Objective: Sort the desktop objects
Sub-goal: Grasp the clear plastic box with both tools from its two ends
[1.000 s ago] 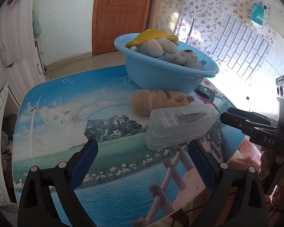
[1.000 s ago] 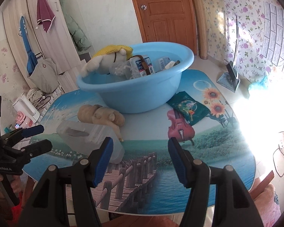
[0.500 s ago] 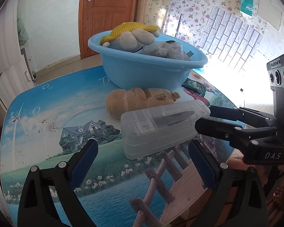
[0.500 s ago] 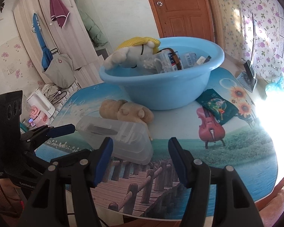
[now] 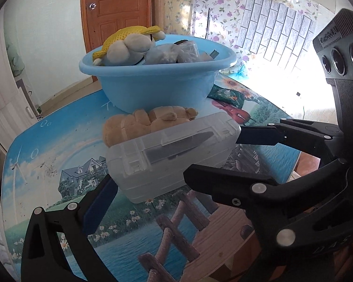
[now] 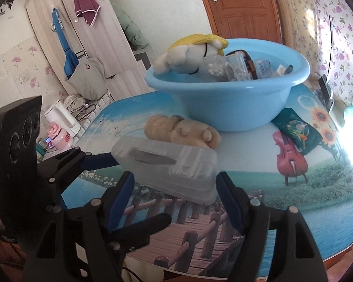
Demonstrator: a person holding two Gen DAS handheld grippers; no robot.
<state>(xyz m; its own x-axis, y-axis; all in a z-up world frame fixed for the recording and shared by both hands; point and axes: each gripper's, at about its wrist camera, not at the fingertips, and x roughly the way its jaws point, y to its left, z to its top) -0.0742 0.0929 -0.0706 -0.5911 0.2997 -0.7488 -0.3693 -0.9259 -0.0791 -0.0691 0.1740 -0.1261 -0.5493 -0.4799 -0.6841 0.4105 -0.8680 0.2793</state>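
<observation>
A clear plastic box (image 5: 171, 155) with a grey blade shape in its lid lies on the printed table, in front of a tan plush toy (image 5: 150, 122). My left gripper (image 5: 176, 188) is at the box's near end; its jaws are opening, and the right finger is hidden behind the other gripper. My right gripper (image 6: 175, 188) has the box (image 6: 169, 166) between its blue pads, and its jaws are opening too. The right gripper's fingers (image 5: 258, 136) straddle the box's right end. The left gripper's fingers (image 6: 98, 159) reach around its left end.
Behind the toy stands a blue basin (image 5: 153, 87) holding a white plush with a yellow hat and several small items. A dark green pouch (image 6: 298, 131) lies right of the basin. The table's front edge (image 6: 200, 268) is close below the grippers.
Both grippers have come forward and closed in on the clear box, which now sits between their fingers. Both pairs of jaws stand wider than before.
</observation>
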